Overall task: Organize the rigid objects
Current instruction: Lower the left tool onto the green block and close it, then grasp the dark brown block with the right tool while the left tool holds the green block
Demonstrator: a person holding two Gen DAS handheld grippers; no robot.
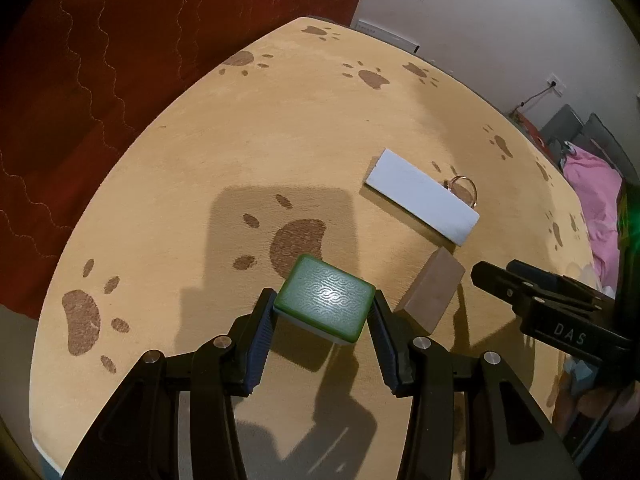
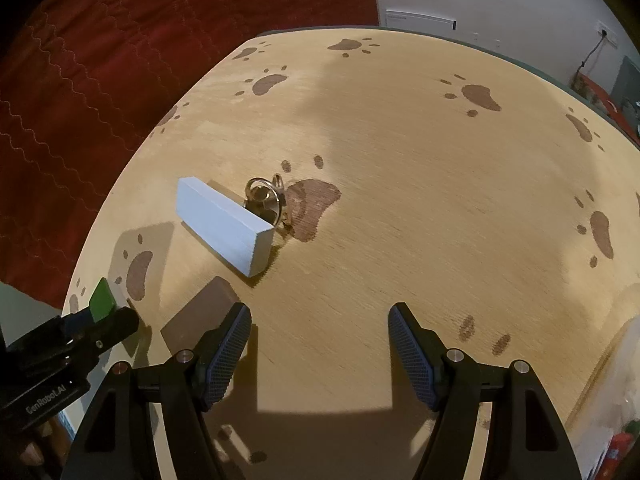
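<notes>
My left gripper (image 1: 324, 312) is shut on a green patterned box (image 1: 326, 298) and holds it above the paw-print table (image 1: 240, 140). A brown block (image 1: 432, 292) lies just right of it, and a long white block (image 1: 422, 196) lies beyond, with a metal key ring (image 1: 464, 188) at its far side. My right gripper (image 2: 320, 332) is open and empty above the table (image 2: 440, 200). The brown block (image 2: 200, 316) lies beside its left finger. The white block (image 2: 224, 224) and key ring (image 2: 266, 196) lie ahead on the left. The green box (image 2: 102, 300) shows at the far left in the left gripper (image 2: 100, 320).
A red quilted cloth (image 1: 80, 80) lies beyond the table's left edge. A white wall with sockets (image 2: 480, 0) stands behind. Pink fabric (image 1: 600, 208) and clutter lie off the table's right edge. My right gripper (image 1: 520, 292) reaches in from the right in the left wrist view.
</notes>
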